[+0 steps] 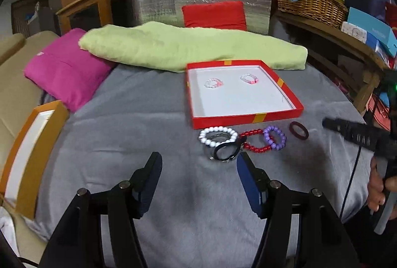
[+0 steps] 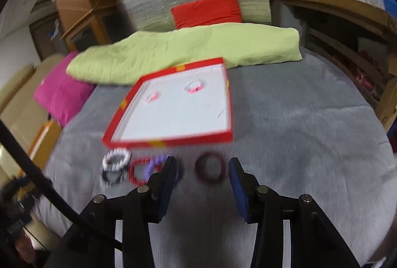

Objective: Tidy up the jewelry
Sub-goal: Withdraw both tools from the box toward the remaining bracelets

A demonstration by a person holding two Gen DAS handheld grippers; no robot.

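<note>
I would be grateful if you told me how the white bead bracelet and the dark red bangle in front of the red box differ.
The white bead bracelet is a ring of separate round beads; the dark red bangle is one smooth solid band. The bracelet looks the wider ring. It overlaps a black bangle, while the dark red bangle lies alone. Both lie flat on the grey cloth, outside the red box.

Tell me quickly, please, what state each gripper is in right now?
Left gripper: open, holding nothing, above the grey blanket.
Right gripper: open, holding nothing, with the dark red bangle lying beyond its fingertips.
</note>
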